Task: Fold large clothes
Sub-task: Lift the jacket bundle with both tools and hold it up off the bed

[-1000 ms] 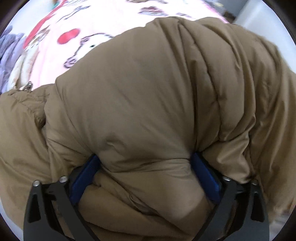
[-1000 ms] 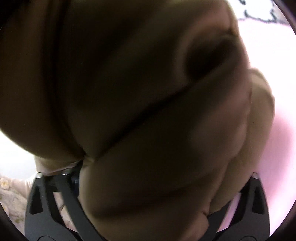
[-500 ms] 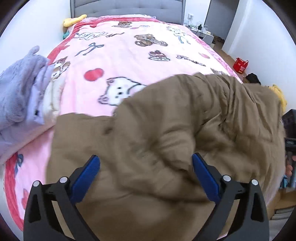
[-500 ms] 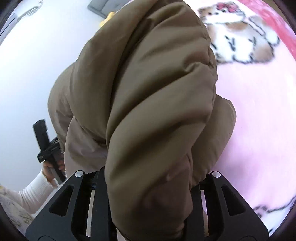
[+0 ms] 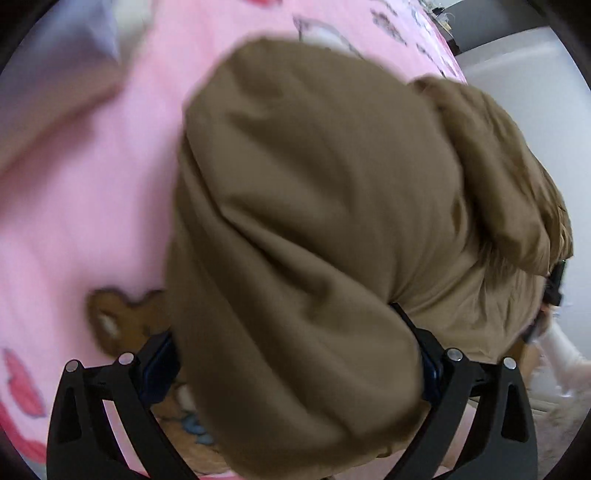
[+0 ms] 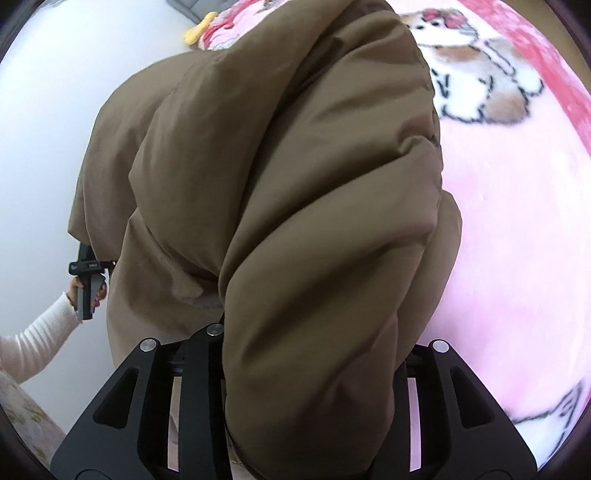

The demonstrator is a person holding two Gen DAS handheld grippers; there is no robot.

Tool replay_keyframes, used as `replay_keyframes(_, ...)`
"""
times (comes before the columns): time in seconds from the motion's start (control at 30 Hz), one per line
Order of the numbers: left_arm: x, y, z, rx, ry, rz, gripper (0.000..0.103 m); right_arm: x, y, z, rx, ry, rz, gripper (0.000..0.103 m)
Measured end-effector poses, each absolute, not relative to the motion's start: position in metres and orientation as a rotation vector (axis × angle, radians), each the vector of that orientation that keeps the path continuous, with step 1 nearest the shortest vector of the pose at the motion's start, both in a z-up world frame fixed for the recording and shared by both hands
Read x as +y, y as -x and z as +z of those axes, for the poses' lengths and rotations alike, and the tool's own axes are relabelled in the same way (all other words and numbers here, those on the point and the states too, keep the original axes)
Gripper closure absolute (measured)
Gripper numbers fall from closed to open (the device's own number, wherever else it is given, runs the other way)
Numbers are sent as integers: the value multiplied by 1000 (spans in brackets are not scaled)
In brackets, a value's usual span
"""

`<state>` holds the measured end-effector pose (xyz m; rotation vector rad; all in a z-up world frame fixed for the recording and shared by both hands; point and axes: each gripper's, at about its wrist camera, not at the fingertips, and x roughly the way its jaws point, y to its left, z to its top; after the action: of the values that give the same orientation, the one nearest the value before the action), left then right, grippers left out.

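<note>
A big brown puffy jacket [image 5: 317, 206] fills most of both views and hangs lifted over a pink cartoon-print bedspread [image 5: 85, 206]. My left gripper [image 5: 295, 354] has a thick bunch of the jacket between its blue-padded fingers [image 5: 159, 358]. My right gripper [image 6: 314, 369] is closed on another thick fold of the jacket [image 6: 295, 184], which hides its fingertips. The left gripper also shows in the right wrist view [image 6: 86, 284], held in a white-sleeved hand at the jacket's far edge.
The bedspread [image 6: 517, 240] carries a cat print. A lilac garment [image 5: 70, 51] lies at the upper left in the left wrist view. A yellow toy [image 6: 199, 22] lies near the grey headboard. White wall is on the left.
The left view swung down toward the bedspread, and the jacket is now bunched tighter between the left fingers. The right gripper keeps its hold, the jacket hanging slightly further left.
</note>
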<state>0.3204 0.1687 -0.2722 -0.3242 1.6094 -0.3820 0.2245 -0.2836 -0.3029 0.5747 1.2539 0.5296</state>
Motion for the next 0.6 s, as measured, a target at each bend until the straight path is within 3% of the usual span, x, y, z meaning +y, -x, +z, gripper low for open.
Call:
replay_keyframes(0.17,158,-325,-308,1683,524,-433,4,-274,-218,-299,1263,-592,525,62)
replay_keyframes(0.23,145,-325,-312,1669,521,-459,4,-269,-216,-304,1284,-620,521,54)
replay_keyframes(0.33,124,-328,-318,1640,498,-464,4,-267,-212,-306,1293,-621,507,54)
replay_keyframes(0.4,117,-331,-321,1644,508,-419,7,-255,-209,-300,1290,-621,515,61)
replay_keyframes(0.43,112,-332,-319,1641,509,-415,13,-255,-209,-301,1286,-619,511,66)
replay_keyframes(0.5,100,-333,-302,1599,475,-403,52,-243,-206,-293,1273,-621,497,73)
replay_keyframes(0.6,85,-329,-268,1551,388,-338,78,-233,-195,-272,1236,-637,482,78)
